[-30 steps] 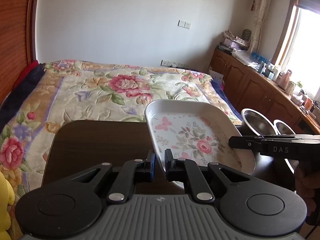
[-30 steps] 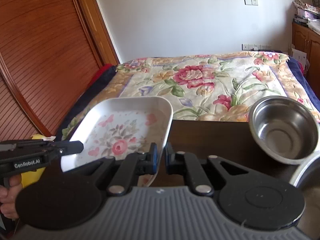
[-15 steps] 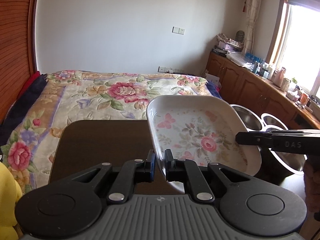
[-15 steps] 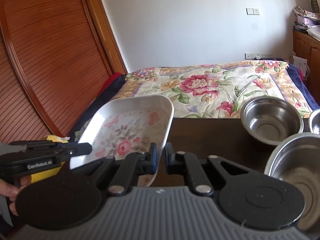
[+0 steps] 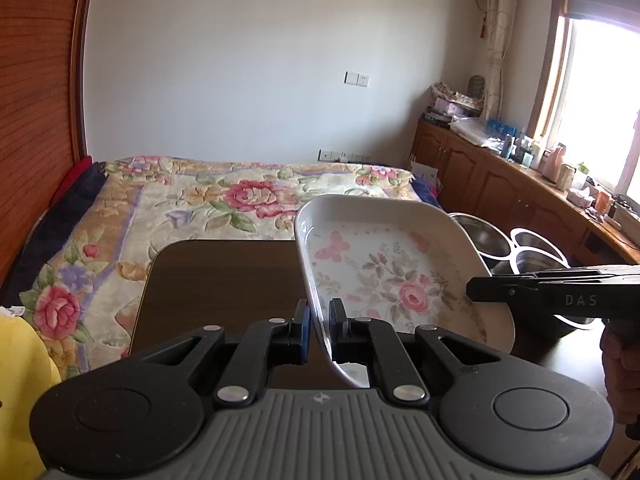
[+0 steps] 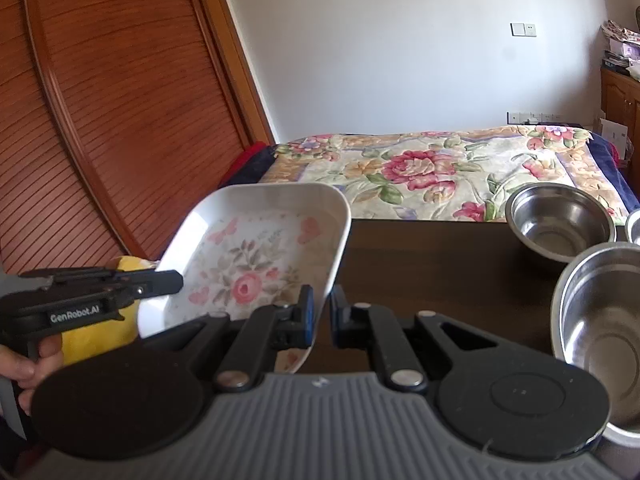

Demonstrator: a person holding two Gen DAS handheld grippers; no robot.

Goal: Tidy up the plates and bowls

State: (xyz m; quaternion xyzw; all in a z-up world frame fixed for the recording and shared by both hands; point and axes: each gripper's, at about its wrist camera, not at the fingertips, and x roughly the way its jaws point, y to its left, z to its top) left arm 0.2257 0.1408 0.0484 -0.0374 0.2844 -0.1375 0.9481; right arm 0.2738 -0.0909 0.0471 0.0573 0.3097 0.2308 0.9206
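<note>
Both the left gripper (image 5: 319, 320) and right gripper (image 6: 321, 314) clamp the white rectangular floral-printed ceramic dish (image 5: 384, 276) by opposite rims, steel bowls (image 6: 560, 226) at two o'clock

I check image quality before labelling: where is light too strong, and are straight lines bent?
Left wrist view: the window is blown out white, and the wardrobe edge bows from fisheye distortion. Right wrist view: the door frame curves, glare whitens the floral dish at its left rim, and the nearest steel bowl shows soft reflections.
</note>
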